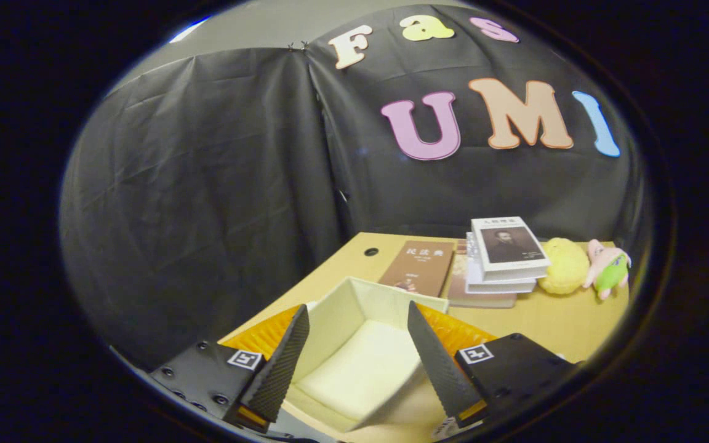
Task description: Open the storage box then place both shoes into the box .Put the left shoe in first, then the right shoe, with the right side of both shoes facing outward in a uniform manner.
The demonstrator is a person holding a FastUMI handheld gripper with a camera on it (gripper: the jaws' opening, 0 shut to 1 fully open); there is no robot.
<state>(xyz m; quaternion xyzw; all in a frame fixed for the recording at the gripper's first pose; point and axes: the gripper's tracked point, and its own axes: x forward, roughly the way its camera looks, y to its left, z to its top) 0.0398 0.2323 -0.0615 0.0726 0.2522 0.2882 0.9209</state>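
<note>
A cream storage box (330, 311) with orange outer sides stands open on the wooden table, and its inside holds nothing. My gripper (357, 314) hovers above the box, open, its two black ribbed fingers (280, 363) spread wide over the box's opening with nothing between them. I see no shoes.
Beyond the box lie a brown book (419, 266) and a stack of books (505, 255) on the wooden table (551, 326). A yellow plush (565, 266) and a pink-and-green plush (608, 267) sit at the back right. Black cloth walls close in behind and to the left.
</note>
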